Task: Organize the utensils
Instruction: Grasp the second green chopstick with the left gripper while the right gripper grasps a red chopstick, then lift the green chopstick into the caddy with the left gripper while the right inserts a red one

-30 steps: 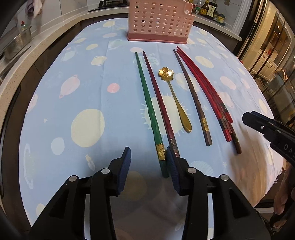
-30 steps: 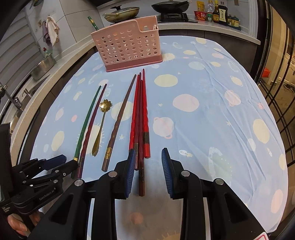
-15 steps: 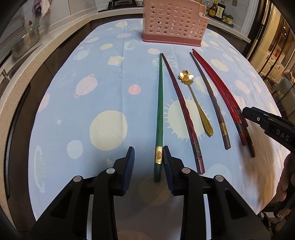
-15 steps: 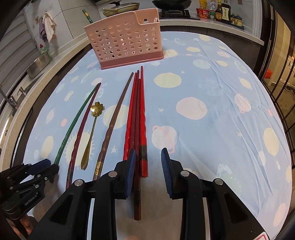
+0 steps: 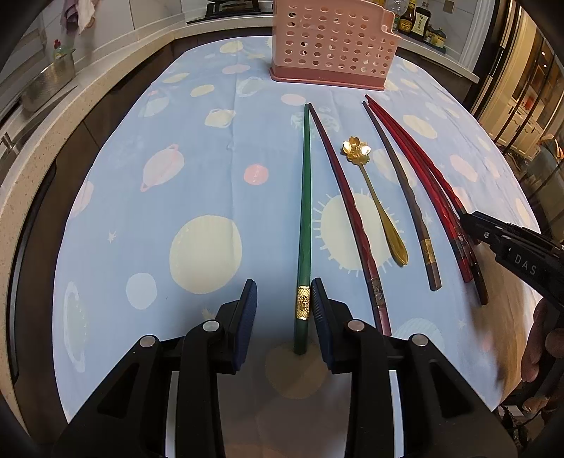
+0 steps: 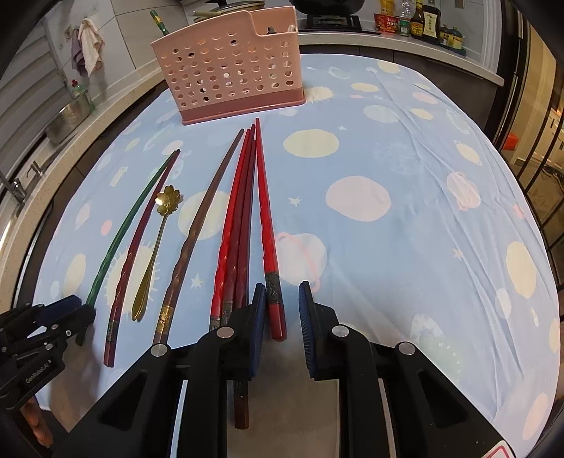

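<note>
On the blue planet-print cloth lies a row of utensils in front of a pink perforated holder point(image 5: 331, 45) point(image 6: 229, 70). My left gripper point(image 5: 283, 310) stands open around the gold-banded end of the green chopstick point(image 5: 305, 211), which lies close to the right-hand pad without being pinched. My right gripper point(image 6: 282, 313) is closing; the outermost red chopstick point(image 6: 266, 225) lies between its jaws with a gap on the right side. Beside it lie more red chopsticks point(image 6: 232, 239), a brown chopstick point(image 6: 190, 243), a gold flower spoon point(image 6: 155, 246) and a dark red chopstick point(image 6: 130, 257).
A green-handled utensil point(image 6: 158, 21) stands in the holder. On the counter to the left sits a metal pot point(image 5: 49, 84); sauce bottles point(image 6: 423, 21) line the back counter. The cloth point(image 6: 405, 229) right of the chopsticks is bare. The table's near edge is just behind both grippers.
The left gripper shifted so the green chopstick's end lies between its jaws, which narrowed slightly. The right gripper came down and forward onto the red chopstick's end, and its jaws narrowed.
</note>
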`<state>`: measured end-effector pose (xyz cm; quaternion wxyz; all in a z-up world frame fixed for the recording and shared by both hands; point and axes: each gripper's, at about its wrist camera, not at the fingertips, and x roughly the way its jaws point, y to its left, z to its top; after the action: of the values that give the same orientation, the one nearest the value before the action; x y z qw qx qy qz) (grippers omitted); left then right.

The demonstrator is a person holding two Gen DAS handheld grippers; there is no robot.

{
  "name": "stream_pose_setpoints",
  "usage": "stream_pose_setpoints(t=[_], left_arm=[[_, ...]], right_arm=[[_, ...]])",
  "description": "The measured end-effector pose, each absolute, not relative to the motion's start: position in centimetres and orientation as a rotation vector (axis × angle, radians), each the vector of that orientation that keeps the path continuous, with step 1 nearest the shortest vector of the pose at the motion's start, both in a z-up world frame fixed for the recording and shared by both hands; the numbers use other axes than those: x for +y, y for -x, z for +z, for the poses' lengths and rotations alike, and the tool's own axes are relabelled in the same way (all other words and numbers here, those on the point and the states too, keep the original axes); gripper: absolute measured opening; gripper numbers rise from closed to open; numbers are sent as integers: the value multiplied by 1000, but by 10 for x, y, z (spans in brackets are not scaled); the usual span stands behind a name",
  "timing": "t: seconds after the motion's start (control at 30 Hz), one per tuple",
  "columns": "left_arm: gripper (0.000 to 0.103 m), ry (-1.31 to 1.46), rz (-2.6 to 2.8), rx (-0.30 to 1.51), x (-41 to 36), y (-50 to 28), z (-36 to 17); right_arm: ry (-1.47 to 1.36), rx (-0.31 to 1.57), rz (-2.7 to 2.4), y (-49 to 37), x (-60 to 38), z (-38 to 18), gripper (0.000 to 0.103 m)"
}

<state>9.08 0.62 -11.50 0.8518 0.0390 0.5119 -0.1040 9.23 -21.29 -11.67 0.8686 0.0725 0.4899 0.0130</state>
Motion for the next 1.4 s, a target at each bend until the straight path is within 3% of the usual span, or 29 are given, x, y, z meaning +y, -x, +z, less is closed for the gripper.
stream_pose_setpoints(t=[0.1,0.2,0.43,0.73,1.4], left_arm=[[27,-79,-226,1079,7,-91,-114],[8,-65,-243,1091,9,-89,-113],[7,-27,-277,1084,13,-77,-97],[7,40,-284,947,29,-71,-24],[7,11,-283,620,6,-163,119]], right_arm=[[-156,1025,33,-91,-214,-115,8],[-172,1014,32,-84,-217,-109,7],[-181,926,43,-54,-221,-68,7],[-216,745,38,-37,-236,14,7],[-278,526,91,-111,-259,121,7]])
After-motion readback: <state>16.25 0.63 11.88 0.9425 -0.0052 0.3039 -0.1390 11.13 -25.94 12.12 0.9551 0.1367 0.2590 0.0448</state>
